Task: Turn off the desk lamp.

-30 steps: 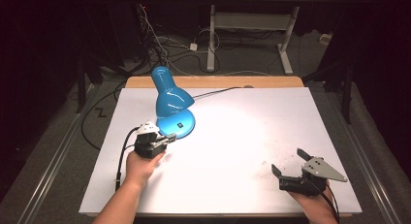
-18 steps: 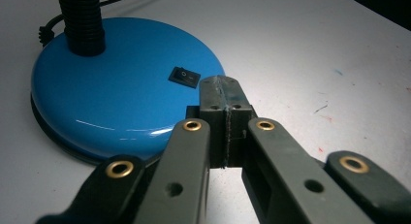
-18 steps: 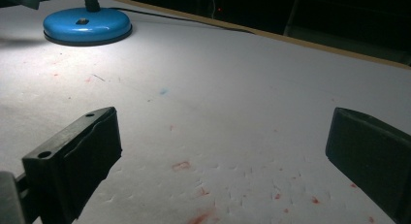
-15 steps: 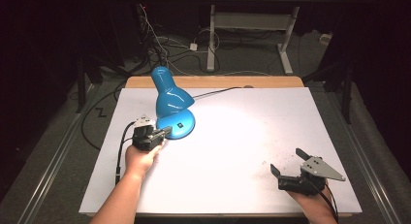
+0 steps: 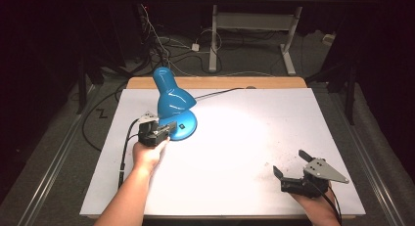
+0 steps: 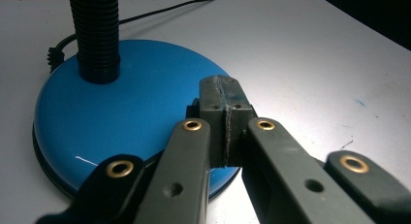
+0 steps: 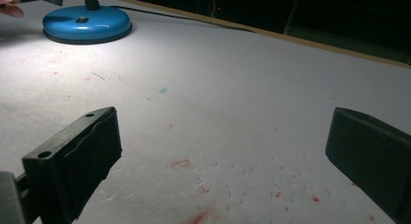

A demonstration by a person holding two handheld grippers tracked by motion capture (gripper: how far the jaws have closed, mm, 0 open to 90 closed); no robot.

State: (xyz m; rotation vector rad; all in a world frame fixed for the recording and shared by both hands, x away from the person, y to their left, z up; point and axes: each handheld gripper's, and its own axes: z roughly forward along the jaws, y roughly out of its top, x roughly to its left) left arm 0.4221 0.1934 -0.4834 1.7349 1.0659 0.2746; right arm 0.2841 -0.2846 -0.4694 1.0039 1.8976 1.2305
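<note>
Two tongs | left tongs (image 6: 225, 122) closed, empty, tips over lamp base (image 6: 121, 112) edge | likely step: press switch (image 5: 181, 124) just ahead | right tongs (image 5: 293, 173) open, well apart

Lamp base (image 6: 121, 117) partly hidden behind closed jaws in left gripper view; corrugated neck (image 6: 94, 35) cut off at top edge. Right jaw cropped at frame edge in right gripper view. Base switch (image 5: 181, 124) too small to read.
</note>
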